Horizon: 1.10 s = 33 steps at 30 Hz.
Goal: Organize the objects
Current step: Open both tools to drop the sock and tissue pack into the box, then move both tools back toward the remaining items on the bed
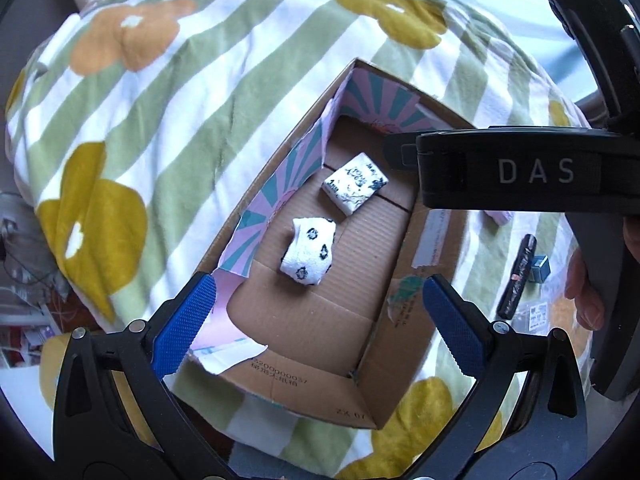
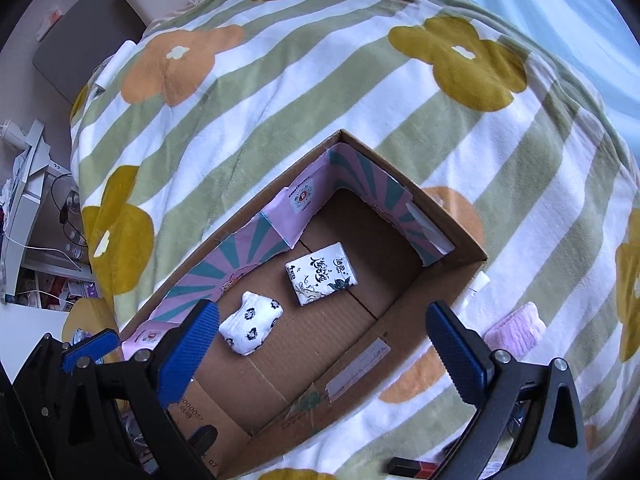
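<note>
An open cardboard box (image 1: 400, 280) (image 2: 452, 280) lies on the striped flower blanket. Inside it are a white tissue pack with black writing (image 1: 355, 189) (image 2: 321, 279) and a folded white sock with black spots (image 1: 308, 251) (image 2: 251, 327). My left gripper (image 1: 316, 328) is open and empty above the box's near end. My right gripper (image 2: 320, 344) is open and empty above the box; its body (image 1: 520, 168) shows in the left wrist view. A pink fuzzy sock (image 2: 516, 330) lies right of the box. A black tube (image 1: 518, 278) and a small blue cube (image 1: 540, 270) lie on the blanket.
The blanket (image 2: 320, 100) covers a bed. A desk with cables and clutter (image 2: 44, 240) stands at the left. A red and black stick (image 2: 412, 467) lies at the bottom edge. A small labelled packet (image 1: 538, 316) lies near the black tube.
</note>
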{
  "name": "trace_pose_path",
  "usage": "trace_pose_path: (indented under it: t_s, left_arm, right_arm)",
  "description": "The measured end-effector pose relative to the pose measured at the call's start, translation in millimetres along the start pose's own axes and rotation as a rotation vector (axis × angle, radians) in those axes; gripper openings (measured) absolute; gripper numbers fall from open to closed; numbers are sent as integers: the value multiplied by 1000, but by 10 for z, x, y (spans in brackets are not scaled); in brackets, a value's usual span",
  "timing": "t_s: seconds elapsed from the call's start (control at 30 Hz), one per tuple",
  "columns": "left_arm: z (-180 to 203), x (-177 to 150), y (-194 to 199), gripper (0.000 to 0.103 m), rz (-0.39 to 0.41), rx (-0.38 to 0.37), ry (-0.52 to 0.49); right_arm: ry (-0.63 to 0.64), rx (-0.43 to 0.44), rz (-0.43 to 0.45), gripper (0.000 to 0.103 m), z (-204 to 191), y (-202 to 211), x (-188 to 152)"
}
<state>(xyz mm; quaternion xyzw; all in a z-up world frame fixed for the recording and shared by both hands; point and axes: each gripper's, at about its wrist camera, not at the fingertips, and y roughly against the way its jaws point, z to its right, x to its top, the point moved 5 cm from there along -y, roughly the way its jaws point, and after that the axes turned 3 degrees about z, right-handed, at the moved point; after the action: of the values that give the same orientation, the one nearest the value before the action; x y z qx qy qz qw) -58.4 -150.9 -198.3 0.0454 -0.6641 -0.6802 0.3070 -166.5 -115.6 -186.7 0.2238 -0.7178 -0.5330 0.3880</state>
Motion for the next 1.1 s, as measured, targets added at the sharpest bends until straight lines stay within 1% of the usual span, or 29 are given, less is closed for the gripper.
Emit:
trace_pose_path:
  t_s: [0.13, 0.23, 0.4, 0.47, 0.6, 0.7, 0.77, 0.83, 0.93, 1.1]
  left_arm:
    - [52, -17, 352, 103, 31, -31, -47]
    - [124, -8, 534, 103, 57, -53, -79]
    - [292, -18, 791, 103, 113, -87, -158]
    - [360, -35, 850, 103, 121, -106, -181]
    - [538, -94, 899, 103, 112, -145, -244]
    - [694, -125, 960, 103, 120, -163, -299]
    - [796, -134, 1006, 103, 128, -177, -326]
    - [911, -136, 1052, 103, 135, -201, -340]
    - [1060, -149, 1052, 103, 127, -225, -345]
    - [1310, -214, 1037, 103, 135, -222, -398]
  right_arm:
    - [-31, -12, 42, 103, 33, 342, -63]
    - [-57, -25, 76, 103, 71, 603, -136]
    - [-117, -69, 119, 103, 176, 1006, -367]
    - [-154, -95, 138, 103, 252, 1156, -486]
    - [-243, -147, 184, 103, 450, 1445, -784]
    - [-325, -212, 220, 103, 627, 1676, -1063]
    - [-392, -228, 233, 103, 729, 1784, -1262]
    - [-447, -223, 247, 103, 807, 1861, -1459]
    - [-512, -254, 255, 103, 903, 1940, -1752]
    - [-602, -317, 263, 103, 1026, 2022, -2140]
